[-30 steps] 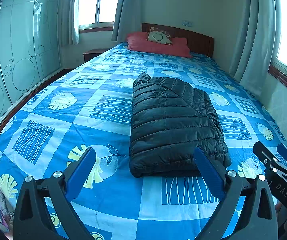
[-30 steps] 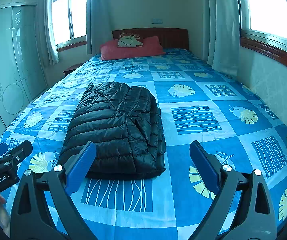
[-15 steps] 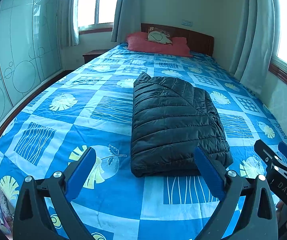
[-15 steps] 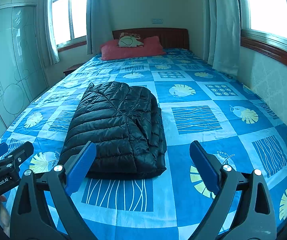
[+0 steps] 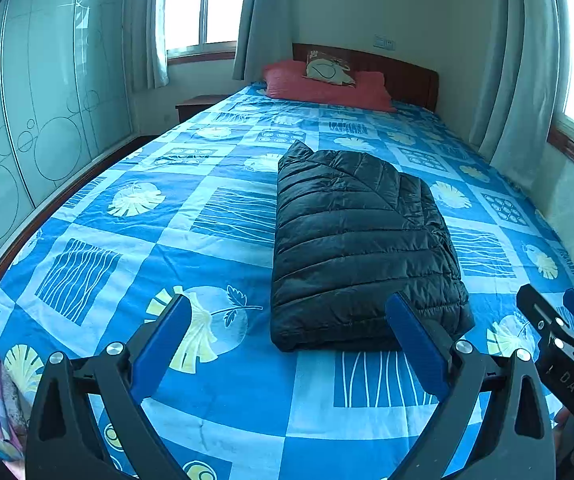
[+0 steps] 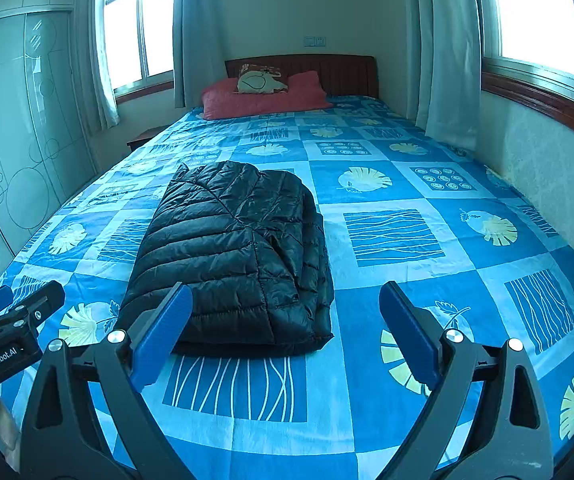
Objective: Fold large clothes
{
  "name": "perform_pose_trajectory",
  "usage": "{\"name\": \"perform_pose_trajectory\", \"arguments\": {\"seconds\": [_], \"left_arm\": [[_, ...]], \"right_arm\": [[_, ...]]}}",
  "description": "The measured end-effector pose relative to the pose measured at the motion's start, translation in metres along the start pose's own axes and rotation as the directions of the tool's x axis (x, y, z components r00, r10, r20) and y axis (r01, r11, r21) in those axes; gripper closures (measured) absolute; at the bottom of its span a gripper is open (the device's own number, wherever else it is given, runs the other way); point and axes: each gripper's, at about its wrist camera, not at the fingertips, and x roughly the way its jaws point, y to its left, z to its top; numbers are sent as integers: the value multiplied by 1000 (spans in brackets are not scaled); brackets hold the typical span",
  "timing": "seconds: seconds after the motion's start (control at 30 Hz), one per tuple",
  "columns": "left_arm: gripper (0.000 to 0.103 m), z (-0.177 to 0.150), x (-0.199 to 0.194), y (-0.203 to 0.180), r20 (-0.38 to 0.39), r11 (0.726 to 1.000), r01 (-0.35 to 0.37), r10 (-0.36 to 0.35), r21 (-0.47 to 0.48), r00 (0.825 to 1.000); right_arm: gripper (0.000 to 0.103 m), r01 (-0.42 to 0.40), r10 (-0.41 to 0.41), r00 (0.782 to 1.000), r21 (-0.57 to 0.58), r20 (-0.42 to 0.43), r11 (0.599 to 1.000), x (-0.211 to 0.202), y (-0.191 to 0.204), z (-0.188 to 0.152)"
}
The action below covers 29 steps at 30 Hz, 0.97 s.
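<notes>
Both views have crept slightly back and up since a second ago; nothing on the bed moved. My left tool (image 5: 283, 334) and right tool (image 6: 285, 322) hang with jaws wide apart, holding nothing. Black quilted puffer jacket (image 5: 361, 248) lies folded into a compact bundle on the blue patterned bedsheet (image 5: 135, 264), centre frame, just beyond both tools and touching neither. Folding looks essentially done. Next call, as I judge it: either tidy the looser right edge or simply withdraw.
</notes>
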Motion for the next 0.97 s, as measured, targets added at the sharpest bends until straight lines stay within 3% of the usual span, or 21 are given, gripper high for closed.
{"name": "perform_pose_trajectory", "arguments": {"seconds": [0.37,0.67,0.8,0.9,0.97], "left_arm": [[6,2,0,2,11,1000,24,-24,-2,1000],[6,-2,13,7,-42,999,33,-35,-36,998],[6,-2,18,2,-11,999,-31,31,26,999],[6,-5,39,12,-57,996,-65,69,64,996],[6,-8,61,35,-95,993,-114,115,23,989]], "right_arm": [[9,1,-1,1000,0,-2,1000,1,-1,-1],[9,-10,10,1000,-2,-20,1000,7,-2,-7],[9,-6,6,1000,5,-23,1000,11,-6,-8],[9,4,-3,1000,22,-23,1000,17,-16,-7],[9,27,-25,999,43,-32,999,27,-31,-8]]}}
